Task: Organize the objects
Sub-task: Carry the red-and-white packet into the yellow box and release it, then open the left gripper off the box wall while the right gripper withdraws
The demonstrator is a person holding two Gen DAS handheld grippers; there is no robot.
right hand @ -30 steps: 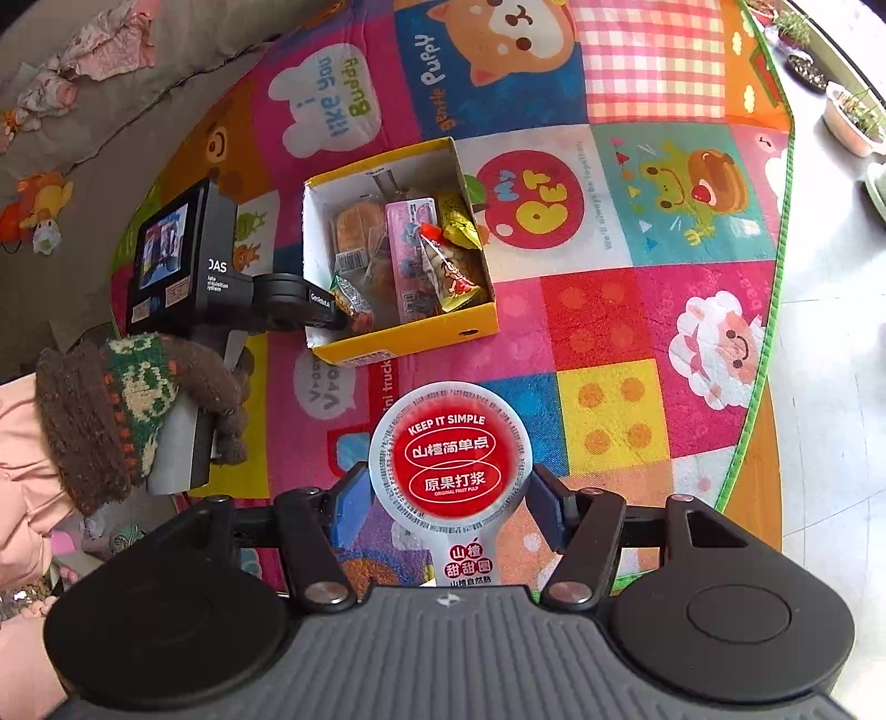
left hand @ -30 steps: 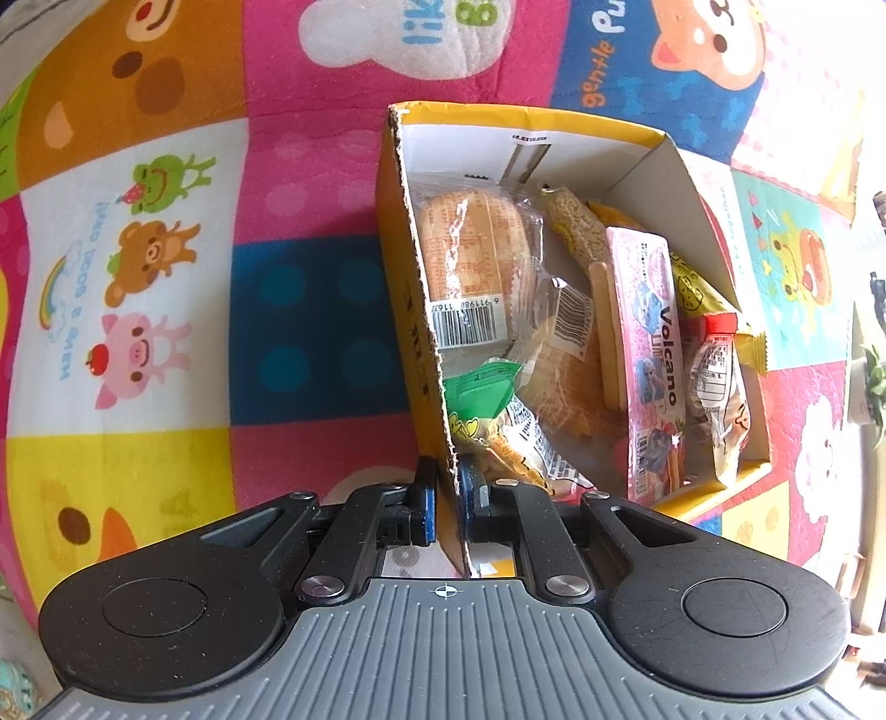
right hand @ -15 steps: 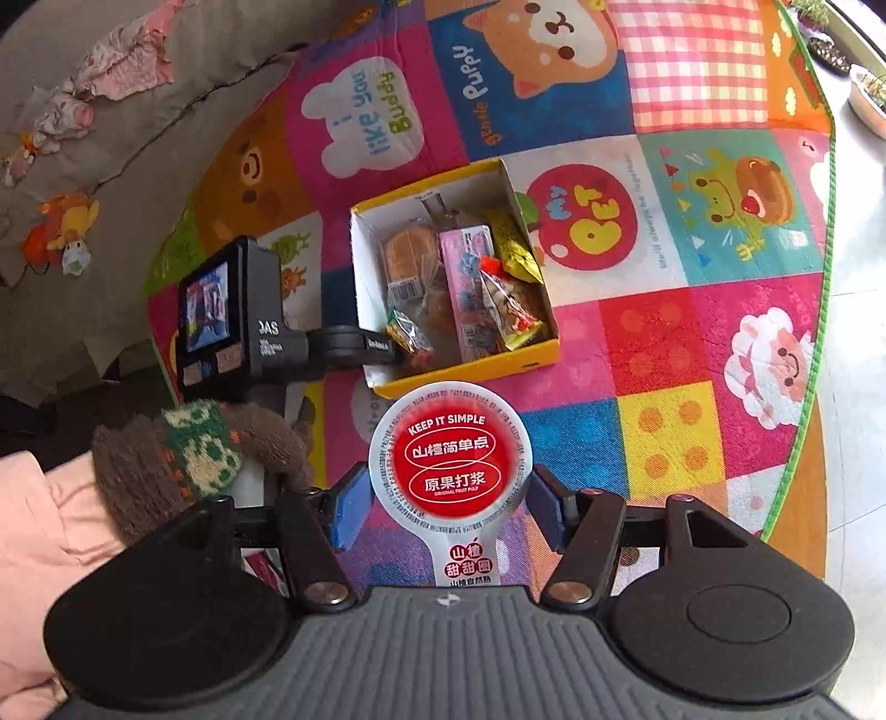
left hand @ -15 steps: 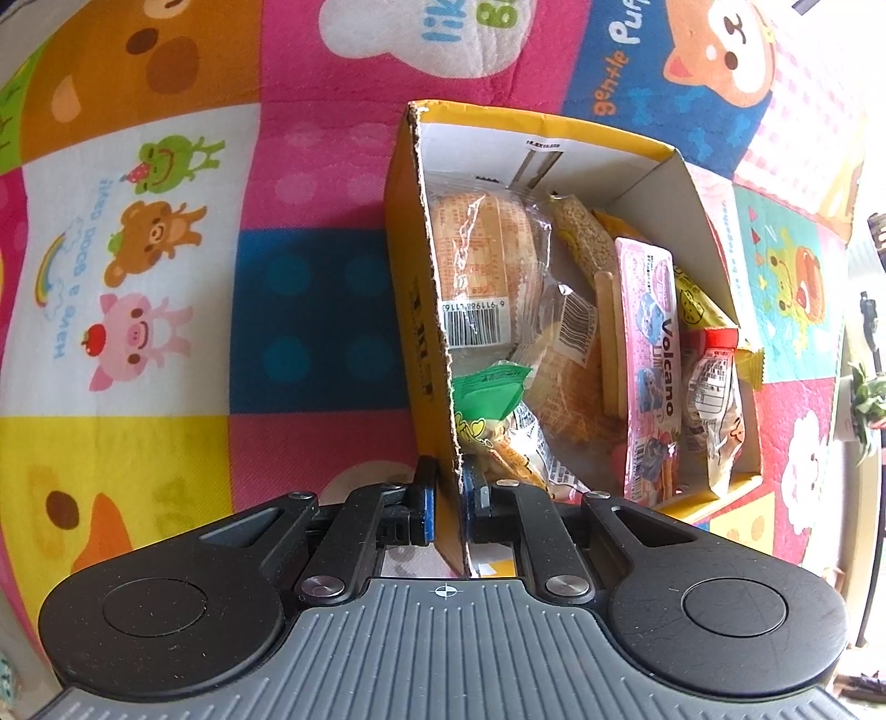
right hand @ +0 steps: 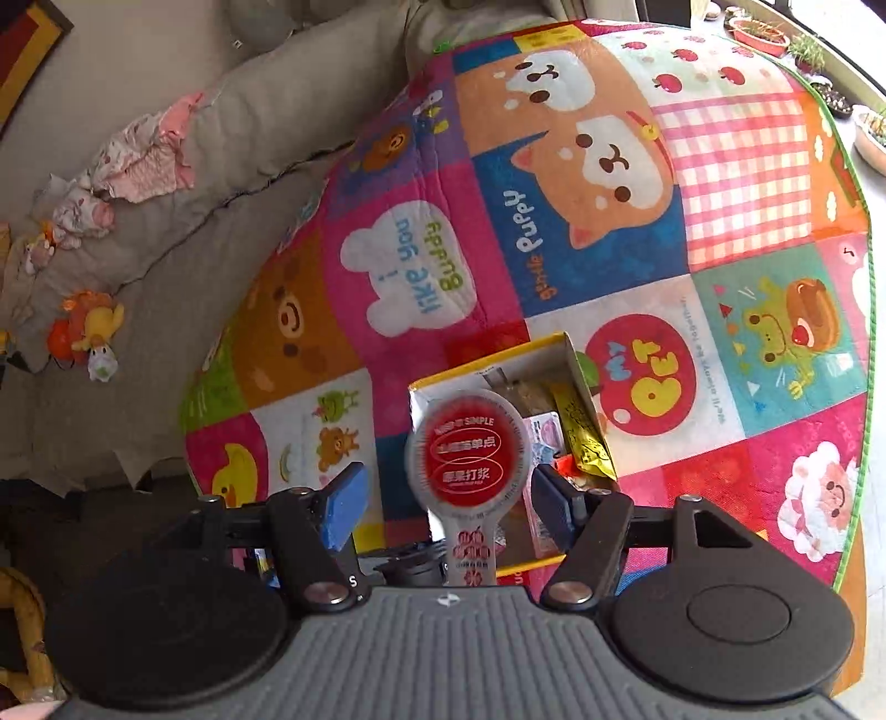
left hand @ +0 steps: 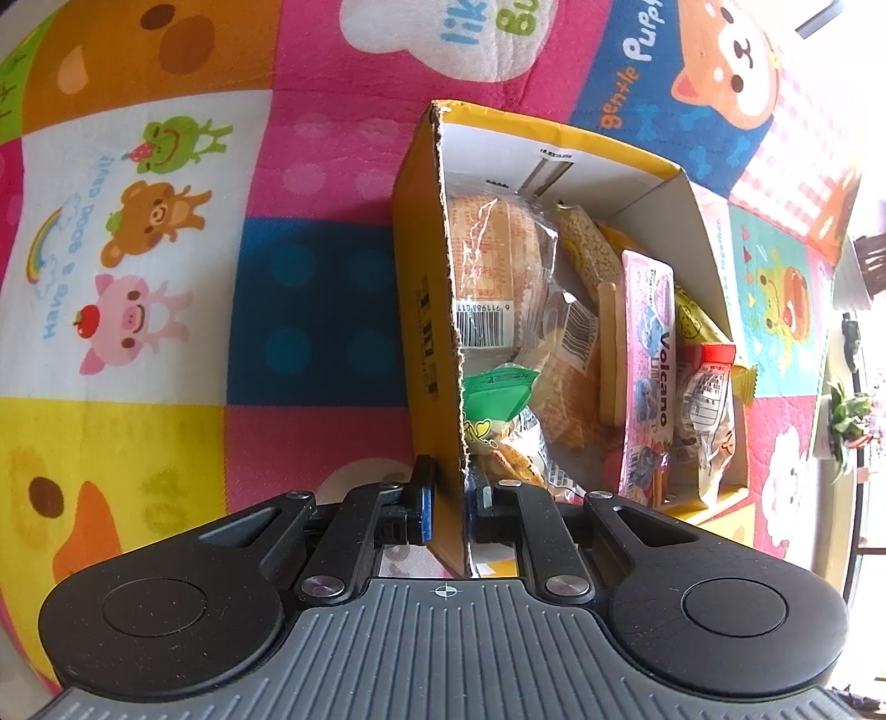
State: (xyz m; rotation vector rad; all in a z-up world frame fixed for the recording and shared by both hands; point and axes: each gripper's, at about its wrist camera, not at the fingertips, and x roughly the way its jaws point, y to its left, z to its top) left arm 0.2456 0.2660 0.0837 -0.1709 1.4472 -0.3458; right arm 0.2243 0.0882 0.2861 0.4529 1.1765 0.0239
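A yellow cardboard box [left hand: 423, 310] full of wrapped snacks sits on the play mat. My left gripper [left hand: 448, 501] is shut on the box's near side wall. Inside lie a bread pack [left hand: 487, 260], a pink Volcano pack [left hand: 648, 371] and a green-topped bag [left hand: 495, 390]. In the right wrist view my right gripper [right hand: 443, 504] has its fingers spread, and the red round-lidded snack cup [right hand: 468, 457] is between them, blurred, apart from the pads, above the box [right hand: 576, 360].
A colourful cartoon play mat [right hand: 554, 232] covers the floor. A grey sofa [right hand: 232, 127] with cloths and a plush toy [right hand: 88, 327] stands at the left. Potted plants [right hand: 758, 33] line the far right edge.
My right gripper moved over the box and its fingers opened off the red cup, which now looks blurred and loose. My left gripper keeps its hold on the box wall.
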